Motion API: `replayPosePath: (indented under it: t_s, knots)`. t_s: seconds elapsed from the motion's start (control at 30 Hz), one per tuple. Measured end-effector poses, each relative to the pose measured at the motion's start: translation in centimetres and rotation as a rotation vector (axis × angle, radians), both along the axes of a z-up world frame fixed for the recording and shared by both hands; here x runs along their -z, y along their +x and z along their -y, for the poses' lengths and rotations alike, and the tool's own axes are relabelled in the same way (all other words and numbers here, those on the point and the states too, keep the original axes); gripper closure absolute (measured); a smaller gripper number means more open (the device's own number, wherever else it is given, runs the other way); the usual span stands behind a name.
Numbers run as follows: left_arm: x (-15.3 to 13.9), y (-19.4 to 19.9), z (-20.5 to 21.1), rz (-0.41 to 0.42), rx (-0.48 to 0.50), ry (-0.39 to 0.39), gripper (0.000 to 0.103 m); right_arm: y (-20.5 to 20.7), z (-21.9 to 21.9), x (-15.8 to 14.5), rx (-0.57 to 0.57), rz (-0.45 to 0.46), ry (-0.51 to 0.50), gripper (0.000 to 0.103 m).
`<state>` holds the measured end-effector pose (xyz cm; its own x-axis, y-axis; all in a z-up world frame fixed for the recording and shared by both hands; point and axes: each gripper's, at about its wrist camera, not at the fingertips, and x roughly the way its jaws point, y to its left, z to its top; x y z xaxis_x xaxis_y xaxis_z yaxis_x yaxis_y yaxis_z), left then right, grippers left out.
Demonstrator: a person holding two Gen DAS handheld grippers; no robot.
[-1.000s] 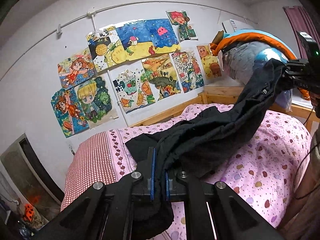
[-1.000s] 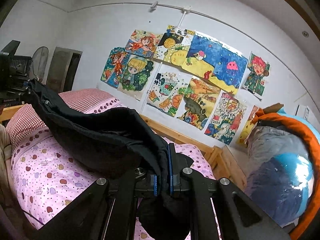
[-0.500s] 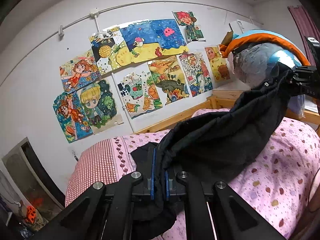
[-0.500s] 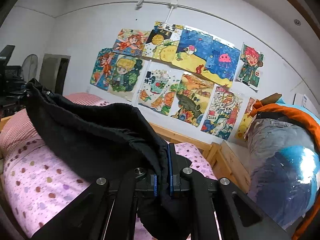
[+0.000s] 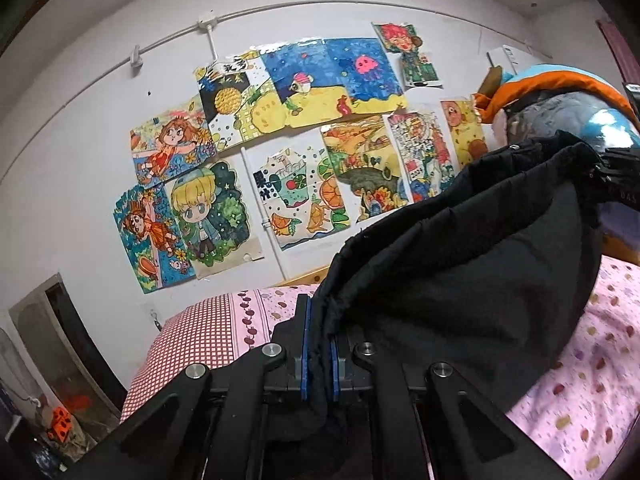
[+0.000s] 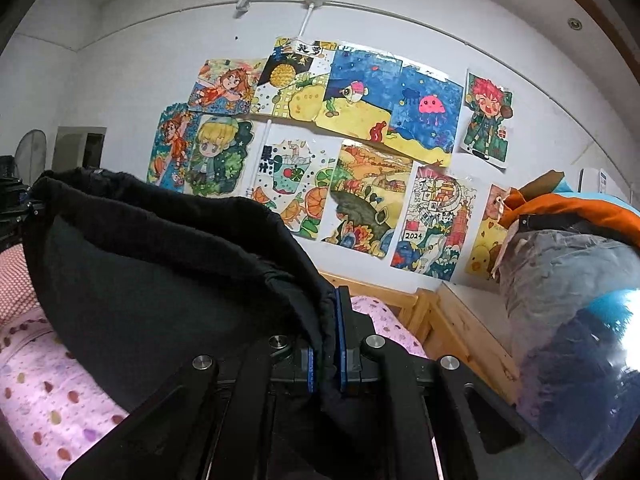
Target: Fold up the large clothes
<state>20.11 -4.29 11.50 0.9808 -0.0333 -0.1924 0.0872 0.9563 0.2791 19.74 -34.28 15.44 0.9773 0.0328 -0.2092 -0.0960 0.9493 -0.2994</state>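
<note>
A large black garment (image 5: 460,264) hangs stretched between my two grippers above the pink spotted bed (image 5: 592,384). My left gripper (image 5: 319,344) is shut on one end of its edge, the cloth pinched between the blue pads. In the left wrist view the other gripper (image 5: 616,188) holds the far end at the right edge. My right gripper (image 6: 326,340) is shut on the same black garment (image 6: 160,280), whose edge runs off to the left gripper (image 6: 16,204) at the far left. The garment's lower part hangs down and hides the bed beneath it.
The wall behind carries several colourful drawings (image 5: 304,140). A red checked pillow (image 5: 192,344) lies at the bed's head. A wooden bed frame (image 6: 452,320) and a bundle of orange, grey and blue bagged bedding (image 6: 568,280) stand at the right. A doorway (image 5: 60,344) opens low left.
Both grippers have swung sideways and lifted the black garment off the bed; it now hangs taut and higher between them, covering more of each view.
</note>
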Motion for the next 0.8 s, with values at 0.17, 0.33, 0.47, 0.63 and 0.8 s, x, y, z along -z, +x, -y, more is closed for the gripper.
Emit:
replayPosePath:
  t_s: [0.17,0.33,0.47,0.63,0.8]
  knots:
    - [0.3,3.8,0.1,-0.013,-0.009,-0.015,0.095,3.5,-0.3,0.8,0.029,-0.003,0.018,0.096]
    - [0.9,6.9,0.0,-0.042,-0.004,-0.037,0.095,5.9,-0.7,2.1,0.054,0.006,0.007,0.096]
    - [1.5,9.0,0.3,-0.050,-0.015,-0.035,0.095,7.6,-1.0,3.0,0.081,0.022,0.017,0.096]
    - [3.0,12.0,0.7,-0.076,-0.049,-0.076,0.095,10.2,-1.7,5.1,0.128,0.048,0.010,0.096]
    - [3.8,15.2,0.7,-0.108,-0.072,-0.083,0.095,13.3,-2.0,6.2,0.153,0.039,0.009,0.096]
